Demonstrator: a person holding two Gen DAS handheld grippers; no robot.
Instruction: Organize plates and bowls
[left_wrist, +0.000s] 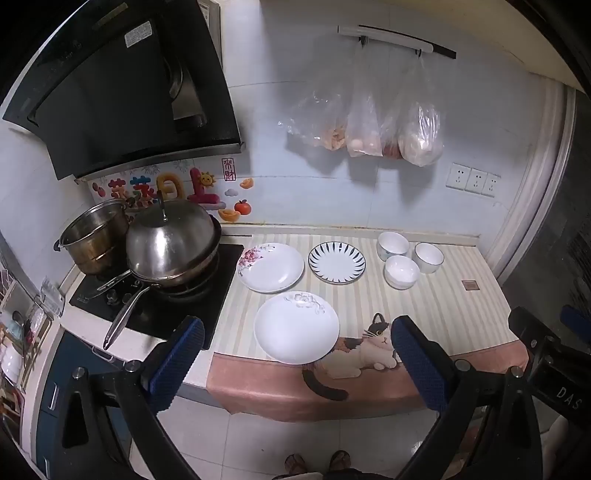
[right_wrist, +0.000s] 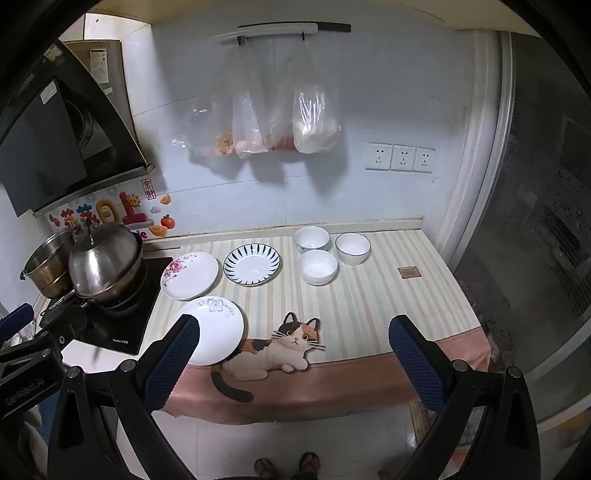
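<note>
Three plates lie on the striped counter mat (left_wrist: 436, 306): a white plate with a grey flower (left_wrist: 296, 327) (right_wrist: 212, 336) at the front edge, a pink-flowered plate (left_wrist: 270, 267) (right_wrist: 190, 275) behind it, and a blue-striped plate (left_wrist: 336, 262) (right_wrist: 252, 264). Three white bowls (left_wrist: 402, 271) (right_wrist: 318, 266) cluster at the back right. My left gripper (left_wrist: 297, 354) is open and empty, held in front of the counter near the grey-flower plate. My right gripper (right_wrist: 293, 354) is open and empty, also in front of the counter edge.
A wok with a steel lid (left_wrist: 171, 245) and a steel pot (left_wrist: 94, 232) sit on the black hob (left_wrist: 155, 314) at left, the wok handle pointing forward. Plastic bags (left_wrist: 369, 122) hang on the wall. The mat (right_wrist: 369, 306) has a cat picture (right_wrist: 280, 347).
</note>
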